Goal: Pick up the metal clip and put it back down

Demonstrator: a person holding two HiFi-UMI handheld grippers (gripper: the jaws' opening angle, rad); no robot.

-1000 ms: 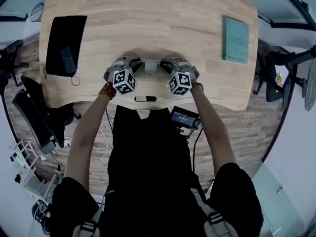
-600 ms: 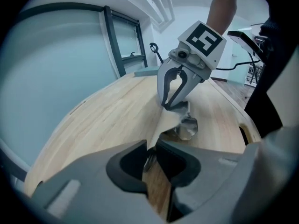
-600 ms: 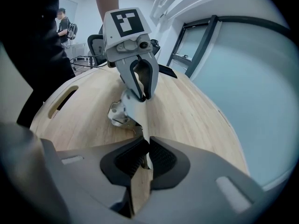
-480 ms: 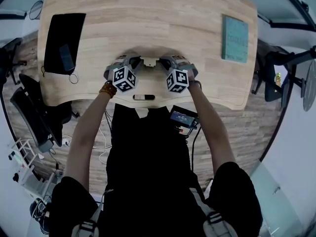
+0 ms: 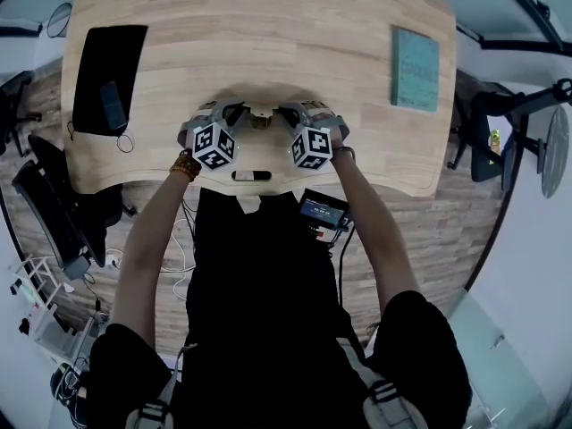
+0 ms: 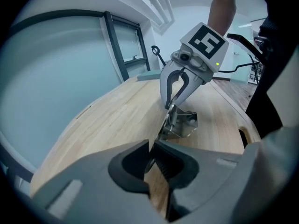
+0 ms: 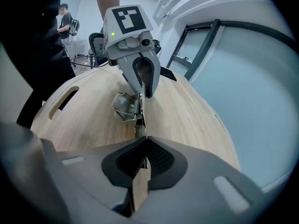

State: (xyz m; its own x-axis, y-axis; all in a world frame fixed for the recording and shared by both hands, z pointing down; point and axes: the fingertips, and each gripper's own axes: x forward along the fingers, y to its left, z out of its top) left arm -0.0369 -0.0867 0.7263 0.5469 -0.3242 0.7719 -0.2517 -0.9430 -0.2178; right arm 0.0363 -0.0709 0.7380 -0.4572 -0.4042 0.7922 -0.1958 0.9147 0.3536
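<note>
Closing in over the last moment, the right gripper (image 7: 144, 146) has brought its jaws from wide apart down onto the silver metal clip (image 6: 182, 122), and the two marker cubes sit slightly nearer each other than a second ago. In the right gripper view its dark ribbed pads are pressed together on one thin flat metal handle of the clip, which runs straight out from between them to the clip's folded body.

The left gripper (image 6: 152, 153) faces it from the other side. Its jaws are likewise pinched on the clip's opposite handle, a narrow metal strip caught edge-on between the pads. The two grippers point steeply down towards each other, so the clip hangs between their tips.

The clip's body lies low at the middle of the light wooden tabletop (image 5: 268, 34), close to the near edge and just in front of the person. Whether it rests on the wood or is lifted slightly clear of it cannot be told.

Well apart from the clip, a flat black rectangular pad (image 5: 107, 56) lies at the tabletop's left end with a dark phone (image 5: 113, 105) on it, and a teal rectangular notebook (image 5: 416, 68) lies at the right end.
</note>
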